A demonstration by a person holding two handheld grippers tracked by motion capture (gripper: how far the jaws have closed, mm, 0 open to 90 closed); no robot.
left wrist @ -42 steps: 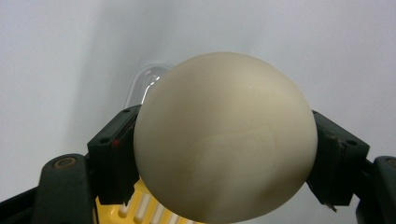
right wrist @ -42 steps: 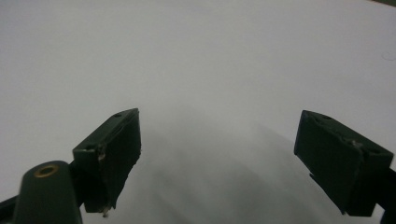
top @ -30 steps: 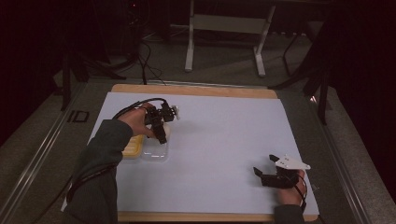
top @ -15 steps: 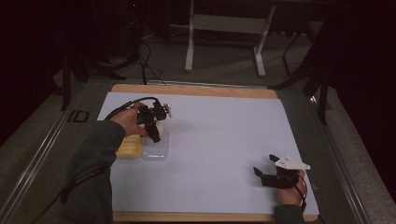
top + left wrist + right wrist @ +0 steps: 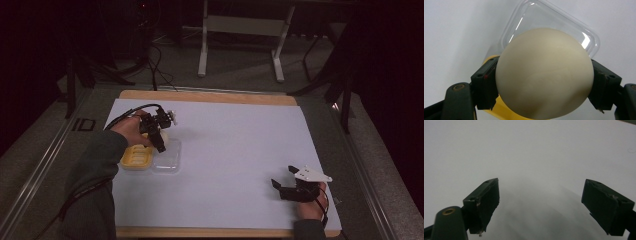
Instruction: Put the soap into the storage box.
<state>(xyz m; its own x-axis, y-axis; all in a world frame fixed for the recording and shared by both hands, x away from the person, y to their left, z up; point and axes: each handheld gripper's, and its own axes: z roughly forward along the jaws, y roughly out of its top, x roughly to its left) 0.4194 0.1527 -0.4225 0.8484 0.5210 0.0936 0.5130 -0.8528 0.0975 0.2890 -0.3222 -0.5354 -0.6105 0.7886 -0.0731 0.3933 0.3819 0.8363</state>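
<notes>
A cream-white egg (image 5: 544, 75) sits between the two black jaws of my left gripper (image 5: 544, 87), which is shut on it. Behind the egg lie a clear plastic lid (image 5: 564, 22) and a yellow tray (image 5: 499, 110). From above, the left gripper (image 5: 161, 142) hangs over the yellow egg tray (image 5: 135, 159) and its clear lid (image 5: 167, 160) at the sheet's left side. My right gripper (image 5: 282, 189) rests near the front right corner, jaws wide apart. Its own view has bare white sheet between the two jaws (image 5: 540, 207).
A white sheet (image 5: 235, 150) covers the wooden table (image 5: 210, 96). A metal rail (image 5: 45, 160) runs along the left side. Stand legs (image 5: 202, 50) and cables lie on the dark floor beyond the far edge.
My left hand has shifted left and slightly toward the far edge, carrying the egg over the tray. The right gripper has kept still.
</notes>
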